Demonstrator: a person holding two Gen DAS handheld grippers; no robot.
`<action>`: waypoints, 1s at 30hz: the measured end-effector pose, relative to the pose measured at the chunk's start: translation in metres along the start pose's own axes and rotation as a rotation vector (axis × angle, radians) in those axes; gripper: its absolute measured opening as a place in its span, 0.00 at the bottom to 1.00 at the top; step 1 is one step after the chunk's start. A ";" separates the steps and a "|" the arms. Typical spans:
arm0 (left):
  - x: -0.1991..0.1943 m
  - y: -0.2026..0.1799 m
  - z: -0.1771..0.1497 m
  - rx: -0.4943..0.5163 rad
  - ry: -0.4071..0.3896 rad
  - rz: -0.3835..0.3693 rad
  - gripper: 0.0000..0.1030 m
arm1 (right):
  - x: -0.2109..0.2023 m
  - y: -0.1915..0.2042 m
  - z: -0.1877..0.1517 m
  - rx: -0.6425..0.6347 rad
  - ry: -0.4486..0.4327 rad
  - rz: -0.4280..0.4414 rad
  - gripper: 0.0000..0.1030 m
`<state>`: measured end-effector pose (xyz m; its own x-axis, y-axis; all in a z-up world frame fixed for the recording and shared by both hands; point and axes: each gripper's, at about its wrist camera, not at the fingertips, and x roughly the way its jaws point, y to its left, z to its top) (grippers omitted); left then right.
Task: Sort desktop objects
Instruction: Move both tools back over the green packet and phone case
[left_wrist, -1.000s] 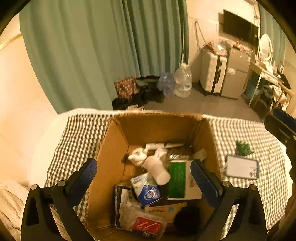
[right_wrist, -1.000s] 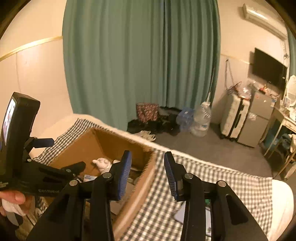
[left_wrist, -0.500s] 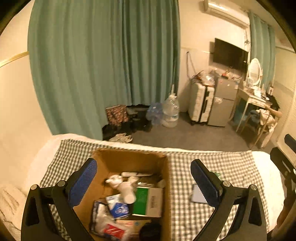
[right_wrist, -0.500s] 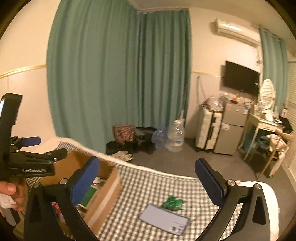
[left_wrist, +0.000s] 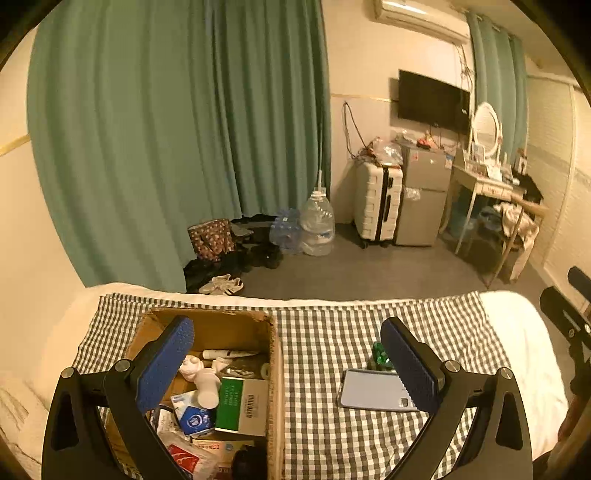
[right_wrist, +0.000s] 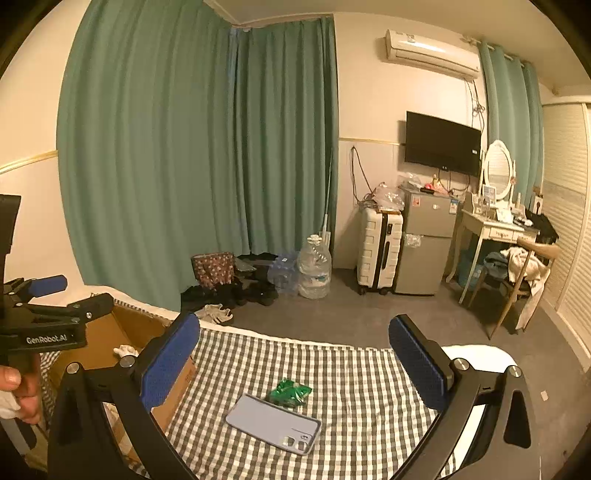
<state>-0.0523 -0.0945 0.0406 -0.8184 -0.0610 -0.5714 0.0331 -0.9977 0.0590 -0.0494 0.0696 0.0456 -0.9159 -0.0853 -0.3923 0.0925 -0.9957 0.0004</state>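
A light-blue phone lies back-up on the checked cloth, with a small green wrapper just behind it. Both also show in the left wrist view, the phone and the wrapper. An open cardboard box on the left holds several items: a white bottle, a green-and-white carton, packets. My left gripper is open and empty, above the box's right wall. My right gripper is open and empty, above the phone and wrapper.
The box's wall stands left of the phone. Beyond the table's far edge are green curtains, shoes, water bottles, a suitcase, a small fridge and a dressing table.
Both grippers have drawn back and up from the box. The right gripper has opened wide and swung right, over the phone and wrapper. The left stays open.
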 end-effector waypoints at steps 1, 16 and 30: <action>0.001 -0.003 -0.001 0.008 0.001 -0.005 1.00 | 0.002 -0.004 -0.002 0.007 0.002 -0.004 1.00; 0.083 -0.082 -0.041 0.129 0.196 -0.080 1.00 | 0.050 -0.063 -0.029 0.092 0.102 0.010 1.00; 0.169 -0.092 -0.103 0.109 0.433 -0.075 1.00 | 0.142 -0.056 -0.073 0.052 0.289 0.061 1.00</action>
<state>-0.1347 -0.0160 -0.1460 -0.4998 -0.0180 -0.8660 -0.0968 -0.9924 0.0764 -0.1559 0.1162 -0.0773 -0.7595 -0.1387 -0.6356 0.1171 -0.9902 0.0761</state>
